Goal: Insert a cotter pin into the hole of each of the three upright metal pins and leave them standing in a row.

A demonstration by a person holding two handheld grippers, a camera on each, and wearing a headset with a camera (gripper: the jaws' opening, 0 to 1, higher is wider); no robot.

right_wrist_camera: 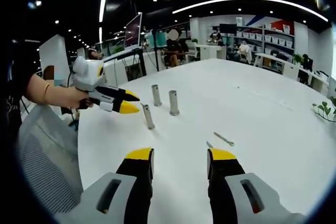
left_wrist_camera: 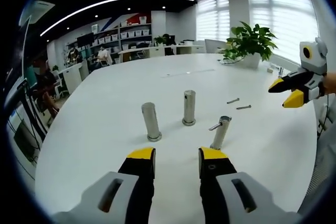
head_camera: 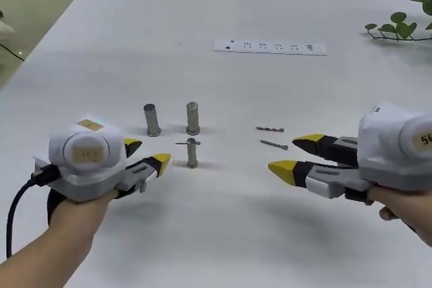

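Status: one of three done, judged from how things lie.

- Front metal pin [head_camera: 192,154] stands upright on the white table [head_camera: 223,234] with an inserted cotter pin [head_camera: 182,143] crosswise through its top hole.
- Back-left metal pin [head_camera: 152,120] and back-right metal pin [head_camera: 193,118] stand upright side by side behind it, holes bare as far as the views show.
- Two loose cotter pins lie flat to the right of the group, apart from it: the far cotter pin [head_camera: 270,129] and the near cotter pin [head_camera: 274,144].

Left gripper [head_camera: 147,152]: jaws parted, nothing between them, just left of the front metal pin, not touching it.
Right gripper [head_camera: 295,154]: jaws wide apart, empty, tips near the near cotter pin.

Left to do: two insertions. The three pins form a triangle, not a row, so the front one likely needs lining up with the other two. A power strip [head_camera: 270,47] lies well behind the work.
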